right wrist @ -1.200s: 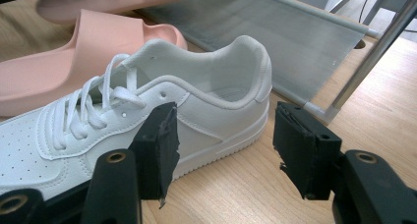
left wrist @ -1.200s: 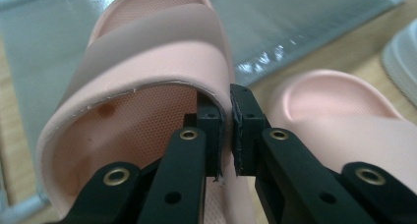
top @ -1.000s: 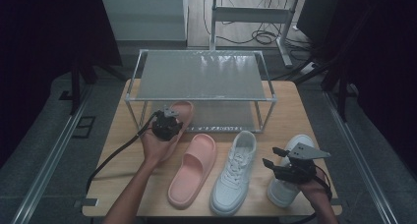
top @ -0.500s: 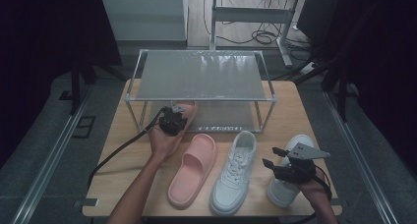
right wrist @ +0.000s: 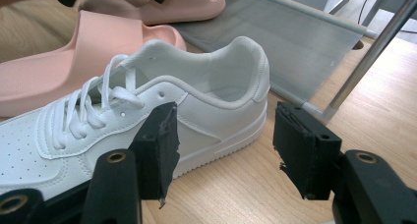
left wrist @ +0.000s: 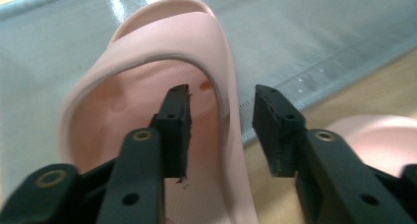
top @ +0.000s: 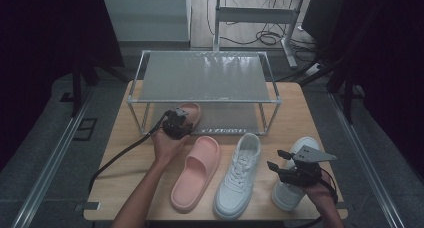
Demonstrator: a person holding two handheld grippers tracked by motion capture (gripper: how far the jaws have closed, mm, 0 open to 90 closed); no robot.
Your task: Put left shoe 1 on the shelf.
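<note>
Since a second ago your left gripper point(top: 181, 119) has carried the far slide point(top: 189, 112) away from you, onto the lower shelf of the rack point(top: 205, 100), while your right gripper point(top: 281, 160) has stayed over the right sneaker point(top: 294, 185). In the left gripper view the slide's pink strap edge runs up between the jaws, which stand apart on either side of it; the left pad sits inside the slide over its textured footbed, the right pad point(left wrist: 269, 123) outside, and you cannot tell whether either one touches the rim. A small dark spot marks the inner wall of the slide near the left pad. The slide is pale pink, smooth, thick-walled and open at the toe, lying on the grey mesh of the shelf near its left end. A second slide point(top: 196, 172) of the same pink lies on the table point(top: 122, 168) just near of the rack, with a white lace-up sneaker point(top: 239, 174) beside it on the right. Your right jaws are wide apart and hold nothing; through them you see the heel of the middle sneaker, white with a padded collar, resting on the wood.
</note>
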